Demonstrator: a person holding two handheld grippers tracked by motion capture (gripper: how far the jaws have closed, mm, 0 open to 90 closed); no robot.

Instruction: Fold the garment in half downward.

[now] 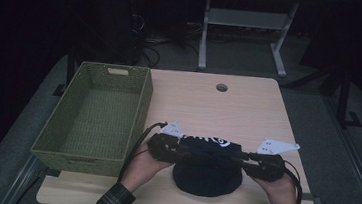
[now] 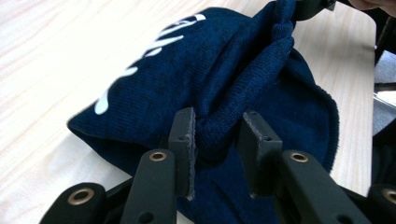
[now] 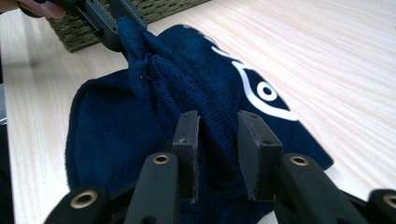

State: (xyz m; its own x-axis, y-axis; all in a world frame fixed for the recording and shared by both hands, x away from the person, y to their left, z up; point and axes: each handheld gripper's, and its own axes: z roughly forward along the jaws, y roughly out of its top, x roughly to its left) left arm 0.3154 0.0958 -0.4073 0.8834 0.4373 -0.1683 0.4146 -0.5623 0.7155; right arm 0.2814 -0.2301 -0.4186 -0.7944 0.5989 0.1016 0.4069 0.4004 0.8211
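Observation:
A dark navy knit beanie (image 1: 206,180) with white lettering lies on the near middle of the wooden table (image 1: 248,108). My left gripper (image 1: 191,156) comes in from the left and my right gripper (image 1: 236,158) from the right, both over the beanie's upper part. In the left gripper view, the beanie (image 2: 210,70) has a bunched fold pinched between my left gripper's (image 2: 217,140) jaws. In the right gripper view, my right gripper (image 3: 218,140) pinches the same ridge of the beanie (image 3: 196,79). The fabric is pulled up into a ridge between the two grips.
A green woven basket (image 1: 140,113) stands empty on the table's left side, close to the left hand; its corner (image 3: 159,7) shows in the right gripper view. A round cable hole (image 1: 221,87) is at the table's far edge. A metal-legged table stands beyond.

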